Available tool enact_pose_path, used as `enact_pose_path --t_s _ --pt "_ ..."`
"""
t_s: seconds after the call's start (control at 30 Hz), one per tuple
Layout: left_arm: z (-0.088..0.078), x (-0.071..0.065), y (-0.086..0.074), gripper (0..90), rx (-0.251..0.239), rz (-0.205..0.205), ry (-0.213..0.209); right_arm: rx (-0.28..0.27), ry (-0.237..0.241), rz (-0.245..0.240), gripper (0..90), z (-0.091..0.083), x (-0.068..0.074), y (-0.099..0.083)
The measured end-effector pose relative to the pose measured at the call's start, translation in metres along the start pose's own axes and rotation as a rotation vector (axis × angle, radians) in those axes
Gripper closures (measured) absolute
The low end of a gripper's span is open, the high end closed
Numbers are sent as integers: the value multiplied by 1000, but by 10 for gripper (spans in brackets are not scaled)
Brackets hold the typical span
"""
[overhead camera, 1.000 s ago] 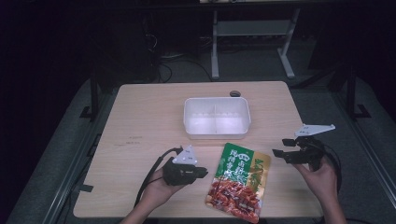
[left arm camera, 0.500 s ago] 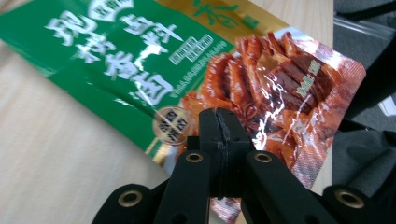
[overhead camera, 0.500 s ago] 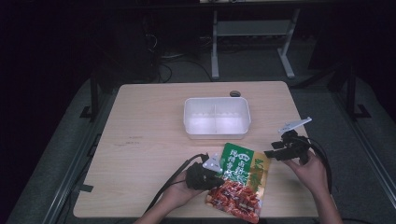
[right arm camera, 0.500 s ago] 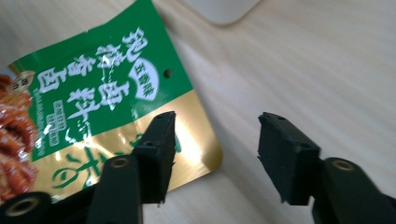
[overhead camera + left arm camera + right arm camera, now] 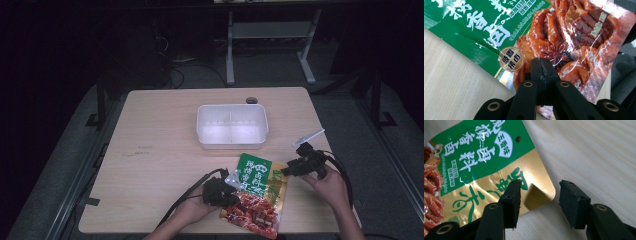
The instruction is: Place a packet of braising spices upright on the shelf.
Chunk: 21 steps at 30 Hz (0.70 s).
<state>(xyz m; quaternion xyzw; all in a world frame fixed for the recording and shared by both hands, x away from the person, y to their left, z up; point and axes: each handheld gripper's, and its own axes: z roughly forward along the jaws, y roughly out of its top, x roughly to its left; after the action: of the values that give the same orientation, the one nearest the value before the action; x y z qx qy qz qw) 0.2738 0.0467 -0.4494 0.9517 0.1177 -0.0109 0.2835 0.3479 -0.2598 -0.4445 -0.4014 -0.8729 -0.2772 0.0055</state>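
A food packet (image 5: pixel 257 192), green and gold at the top with red meat printed below, lies flat near the table's front edge. My left gripper (image 5: pixel 236 195) is shut, its joined tips (image 5: pixel 541 65) over the packet's red part (image 5: pixel 574 30) at its left side; nothing shows between the jaws. My right gripper (image 5: pixel 286 171) is open at the packet's upper right. Its jaws (image 5: pixel 539 195) have just been closing and stand astride the gold corner (image 5: pixel 536 192): one over the foil, the other over bare wood. The pads do not press on the packet.
A white two-compartment container (image 5: pixel 231 107) stands behind the packet at the middle of the wooden table (image 5: pixel 160 150). A small dark hole (image 5: pixel 251 100) sits near the far edge. Cables trail from both grippers toward the front edge.
My left hand moved right onto the packet's left side and its jaws came together. My right hand moved left and down to the packet's corner, its jaws narrowing.
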Motion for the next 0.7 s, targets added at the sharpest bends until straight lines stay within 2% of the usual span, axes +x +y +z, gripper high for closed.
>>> enact_pose_path --t_s 0.1,0.23,0.4,0.47,0.53,0.57,0.7 --pt "0 -1 1 900 12 9 8 0 34 0 540 2 0 -1" --pt "1 -3 2 900 24 19 20 -13 40 2 560 -1 1 -2" --pt "2 -5 3 900 26 29 35 -87 115 0 624 -14 4 -5" --pt "2 -5 3 900 28 33 37 -97 173 -18 661 -17 6 -5" --pt "2 -5 3 900 27 32 35 -86 189 -29 671 -14 7 -4" --pt "2 -5 3 900 26 34 34 -79 189 -32 676 -13 8 -4" --pt "2 -5 3 900 24 38 34 -44 166 5 698 -6 6 -1"
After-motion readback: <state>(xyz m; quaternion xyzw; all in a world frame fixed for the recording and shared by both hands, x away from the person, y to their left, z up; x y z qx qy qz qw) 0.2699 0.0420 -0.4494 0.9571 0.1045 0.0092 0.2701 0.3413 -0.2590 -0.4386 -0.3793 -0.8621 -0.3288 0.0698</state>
